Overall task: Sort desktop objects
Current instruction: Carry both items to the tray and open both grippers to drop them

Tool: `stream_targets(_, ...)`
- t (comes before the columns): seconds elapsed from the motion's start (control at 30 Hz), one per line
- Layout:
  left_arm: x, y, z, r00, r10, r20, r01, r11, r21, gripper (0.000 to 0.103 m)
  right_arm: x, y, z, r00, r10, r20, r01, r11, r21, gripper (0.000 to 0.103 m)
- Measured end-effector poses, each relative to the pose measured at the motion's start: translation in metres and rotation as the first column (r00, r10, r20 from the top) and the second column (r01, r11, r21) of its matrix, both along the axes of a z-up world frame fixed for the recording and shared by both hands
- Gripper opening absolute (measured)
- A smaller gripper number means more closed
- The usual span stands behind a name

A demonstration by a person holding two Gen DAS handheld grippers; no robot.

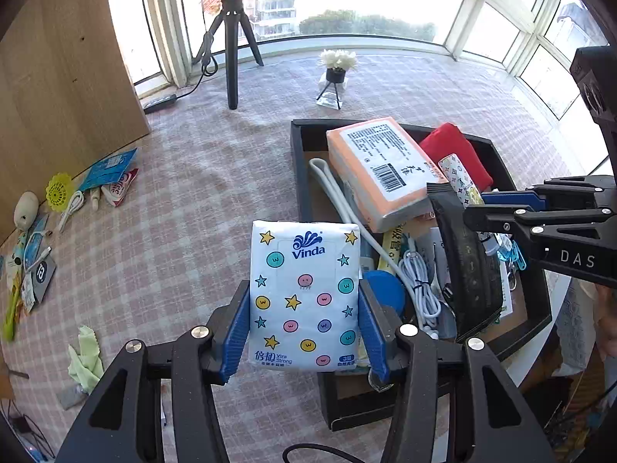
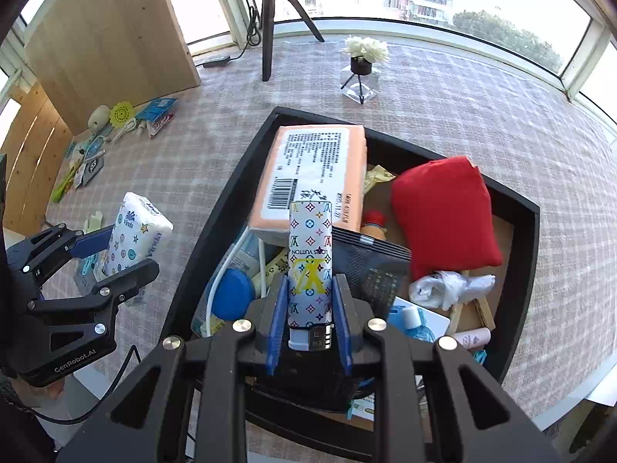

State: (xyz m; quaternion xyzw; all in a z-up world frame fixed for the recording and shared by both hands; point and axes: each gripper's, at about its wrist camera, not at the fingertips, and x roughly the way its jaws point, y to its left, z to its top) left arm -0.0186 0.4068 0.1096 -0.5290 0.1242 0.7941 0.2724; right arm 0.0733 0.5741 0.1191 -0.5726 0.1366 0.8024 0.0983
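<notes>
My left gripper (image 1: 304,332) is shut on a white Vinda tissue pack (image 1: 304,297) with stars and smiley dots, held upright just left of the black box (image 1: 299,177). The same pack (image 2: 135,231) and left gripper (image 2: 115,250) show at the left of the right wrist view. My right gripper (image 2: 310,305) is shut on a white cylinder (image 2: 310,266) with a coloured monogram print, held above the box (image 2: 231,177). In the left wrist view the right gripper (image 1: 489,206) reaches in from the right with the cylinder (image 1: 459,179).
The box holds an orange tissue pack (image 2: 312,169), a red pouch (image 2: 443,212), a blue lid (image 2: 231,289), white cables (image 1: 420,289), a dark packet (image 2: 378,270). Small items lie by the wooden board (image 1: 58,96) at left. A tripod (image 1: 231,46) and flower vase (image 1: 335,73) stand behind.
</notes>
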Motion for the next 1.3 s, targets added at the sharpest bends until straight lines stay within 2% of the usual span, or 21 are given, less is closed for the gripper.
stream_targets(0.33, 0.042, 0.092, 0.011, 0.983, -0.184, -0.002, 0.184, 0.983, 0.02, 0.049, 0.095, 0.071, -0.007, 0.975, -0.222, 0.026, 0.222, 0.975, 0.013, 0.023)
stream_targets(0.5, 0.061, 0.131, 0.014, 0.967, -0.255, -0.001, 0.255, 0.967, 0.024, 0.049, 0.118, 0.085, -0.011, 0.964, -0.263, 0.032, 0.263, 0.965, 0.012, 0.023)
stream_targets(0.73, 0.082, 0.171, 0.014, 0.951, -0.31, 0.007, 0.31, 0.95, 0.03, 0.049, 0.135, 0.095, -0.014, 0.958, -0.283, 0.038, 0.283, 0.959, 0.004, 0.023)
stream_targets(0.87, 0.091, 0.186, 0.012, 0.942, -0.335, 0.016, 0.334, 0.942, 0.037, 0.05, 0.138, 0.099, -0.015, 0.961, -0.275, 0.034, 0.275, 0.961, -0.006, 0.023)
stream_targets(0.9, 0.093, 0.19, 0.011, 0.94, -0.34, 0.018, 0.339, 0.94, 0.037, 0.052, 0.138, 0.099, -0.015, 0.963, -0.269, 0.031, 0.27, 0.963, -0.012, 0.026)
stream_targets(0.93, 0.094, 0.192, 0.011, 0.941, -0.339, 0.019, 0.338, 0.941, 0.029, 0.06, 0.137, 0.1, -0.015, 0.964, -0.265, 0.036, 0.266, 0.964, -0.016, 0.03)
stream_targets(0.97, 0.094, 0.193, 0.01, 0.942, -0.334, 0.02, 0.334, 0.942, 0.018, 0.066, 0.138, 0.1, -0.015, 0.963, -0.267, 0.038, 0.268, 0.963, -0.015, 0.041)
stream_targets(1.0, 0.094, 0.193, 0.011, 0.944, -0.33, 0.017, 0.33, 0.944, 0.014, 0.075, 0.138, 0.101, -0.013, 0.962, -0.27, 0.03, 0.27, 0.963, -0.01, 0.047)
stream_targets(1.3, 0.081, 0.17, 0.014, 0.964, -0.265, -0.001, 0.265, 0.964, 0.016, 0.074, 0.128, 0.094, -0.003, 0.969, -0.249, 0.005, 0.249, 0.969, -0.001, 0.047)
